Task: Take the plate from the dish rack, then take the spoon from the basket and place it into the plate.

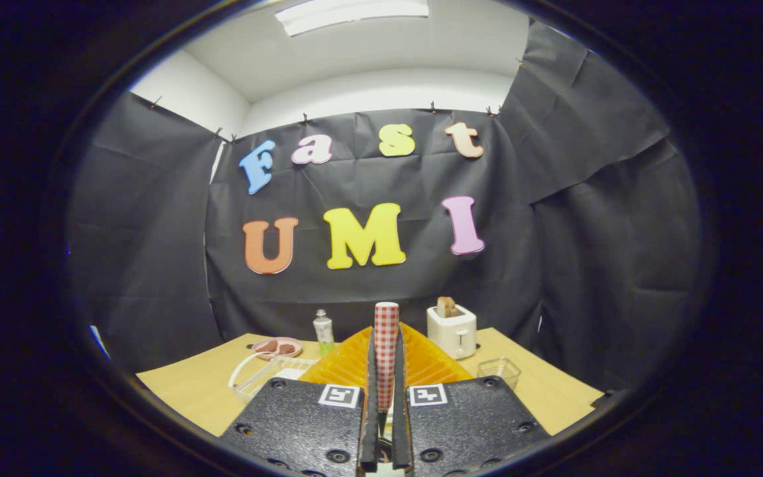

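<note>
Gripper view. My gripper (385,424) was pinching the plate (414,361): both fingers were pressed close together on its rim. The plate stood on edge between them, seen nearly edge-on. Its orange ribbed face spread to either side beyond the fingers. A red-and-white checked strip (386,344) rose upright from between the fingertips, in front of the plate; I could not tell what it was part of.

Each finger housing carried one square black-and-white marker tag (340,395). The tags bore block patterns, not letters, and no brand name could be read on the gripper.

The table (189,387) was light wood. Toward its far edge, beyond the plate and to the right, stood a white toaster (452,331) with a slice of bread (447,306) upright in its slot. No writing was legible on the toaster. Nearer the right edge sat a small clear glass container (499,370).

To the left of the plate, near the far edge, stood a small bottle (322,330) with a pale label too small to read. Just beside it lay a pink dish (277,346). In front of that dish sat a white wire dish rack (269,374), partly behind my left finger housing. I could not make out the spoon or the basket.
</note>
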`<action>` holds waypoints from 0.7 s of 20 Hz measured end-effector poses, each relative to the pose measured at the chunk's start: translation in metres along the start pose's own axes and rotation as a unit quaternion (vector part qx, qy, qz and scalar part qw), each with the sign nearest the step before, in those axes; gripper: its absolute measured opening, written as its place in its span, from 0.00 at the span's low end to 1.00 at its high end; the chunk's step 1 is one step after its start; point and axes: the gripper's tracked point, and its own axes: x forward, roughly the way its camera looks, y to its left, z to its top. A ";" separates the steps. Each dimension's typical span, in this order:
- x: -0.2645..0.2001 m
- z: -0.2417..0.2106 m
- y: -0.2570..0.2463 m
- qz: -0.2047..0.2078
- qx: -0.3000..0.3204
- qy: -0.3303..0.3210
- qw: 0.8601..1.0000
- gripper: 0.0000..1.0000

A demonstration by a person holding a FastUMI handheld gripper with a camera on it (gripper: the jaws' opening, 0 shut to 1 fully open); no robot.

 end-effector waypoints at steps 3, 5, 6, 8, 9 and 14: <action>0.001 -0.029 0.026 0.001 0.000 -0.019 1.000 0.15; 0.006 -0.054 0.041 0.001 -0.010 -0.027 1.000 0.15; 0.008 -0.066 0.048 0.003 -0.014 -0.031 0.999 0.15; 0.013 -0.087 0.062 0.011 -0.020 -0.036 0.999 0.15; 0.013 -0.094 0.064 0.011 -0.022 -0.034 0.999 0.15; 0.012 -0.121 0.072 0.031 -0.019 -0.011 0.999 0.17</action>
